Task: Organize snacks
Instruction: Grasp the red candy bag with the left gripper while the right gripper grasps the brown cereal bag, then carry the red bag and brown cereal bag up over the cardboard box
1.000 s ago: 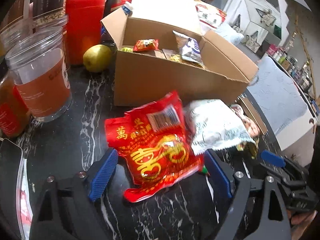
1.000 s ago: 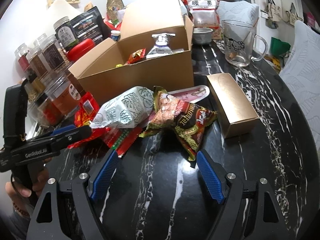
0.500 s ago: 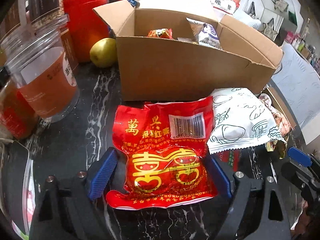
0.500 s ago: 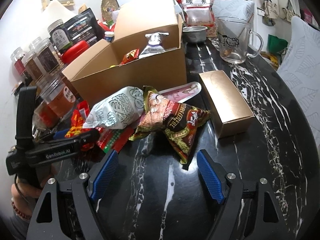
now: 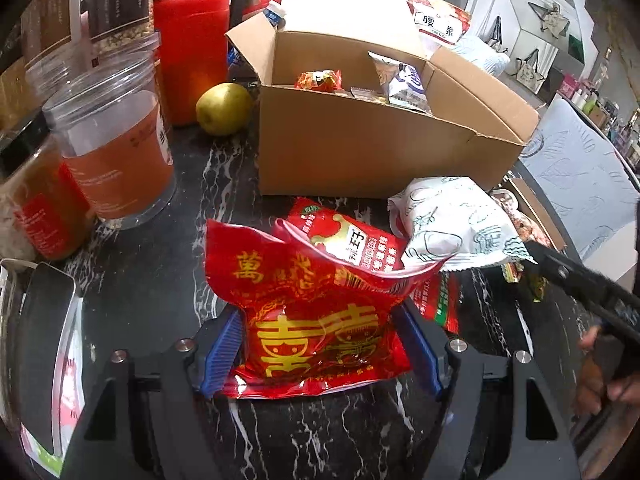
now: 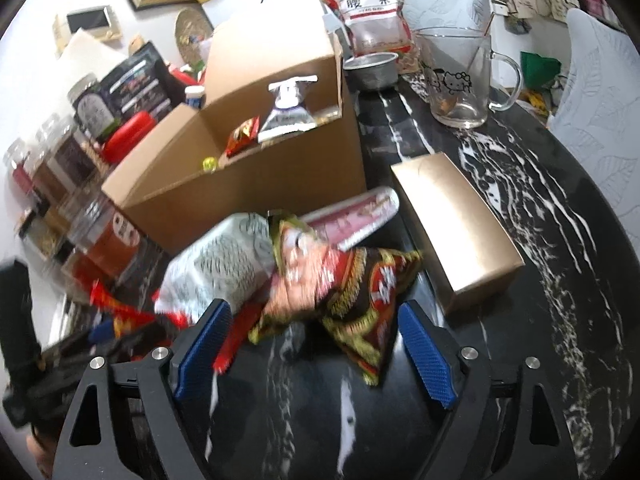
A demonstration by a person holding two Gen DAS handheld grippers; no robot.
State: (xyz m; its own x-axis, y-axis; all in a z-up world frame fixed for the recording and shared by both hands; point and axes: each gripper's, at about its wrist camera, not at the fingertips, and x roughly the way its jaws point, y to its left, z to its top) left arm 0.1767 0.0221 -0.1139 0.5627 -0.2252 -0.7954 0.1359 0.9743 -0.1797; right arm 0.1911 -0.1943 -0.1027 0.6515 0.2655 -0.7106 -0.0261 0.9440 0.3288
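I am pinching the red snack bag (image 5: 320,312) between my left fingers (image 5: 228,344), both pads pressed into its sides and its top edge buckling up off the counter (image 5: 152,280). To do this well I am gripping the filled body, not the flimsy seal, and lifting straight before swinging toward the cardboard box (image 5: 360,152) just behind. My right gripper (image 6: 316,344) is hanging wide open, holding nothing, near the dark patterned bag (image 6: 360,300).
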